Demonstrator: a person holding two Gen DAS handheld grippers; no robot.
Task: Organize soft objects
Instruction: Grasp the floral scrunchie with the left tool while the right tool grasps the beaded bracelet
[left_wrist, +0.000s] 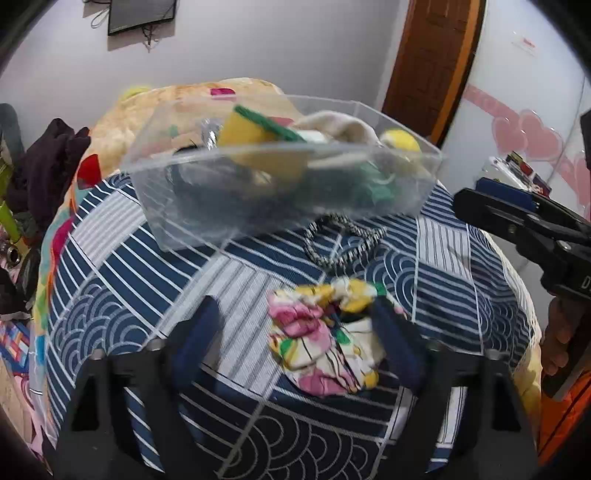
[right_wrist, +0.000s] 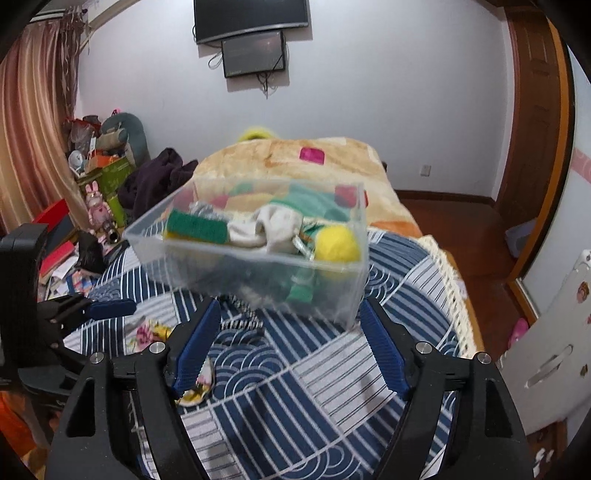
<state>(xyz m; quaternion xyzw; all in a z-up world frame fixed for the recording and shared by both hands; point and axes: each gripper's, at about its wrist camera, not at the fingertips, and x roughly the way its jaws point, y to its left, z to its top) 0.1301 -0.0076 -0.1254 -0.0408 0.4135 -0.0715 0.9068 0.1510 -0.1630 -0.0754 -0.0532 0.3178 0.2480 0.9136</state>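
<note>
A clear plastic box (left_wrist: 288, 195) sits on the blue patterned bed cover (left_wrist: 147, 266); it holds a yellow-green sponge (left_wrist: 255, 129), a white sock (left_wrist: 343, 129), a yellow ball (left_wrist: 400, 142) and green cloth. A floral scrunchie (left_wrist: 325, 336) lies between my open left gripper's (left_wrist: 295, 332) fingers, nearer the right finger. A black-and-white hair tie (left_wrist: 343, 240) lies in front of the box. My right gripper (right_wrist: 291, 343) is open and empty, just short of the box (right_wrist: 258, 251). The scrunchie (right_wrist: 147, 332) shows at its left.
A folded beige blanket (right_wrist: 295, 158) lies behind the box. Dark clothes (right_wrist: 159, 177), toys and boxes (right_wrist: 103, 162) crowd the left side. A wooden door (right_wrist: 535, 110) and white cabinet (right_wrist: 554, 350) stand to the right. The bed edge drops off to the right.
</note>
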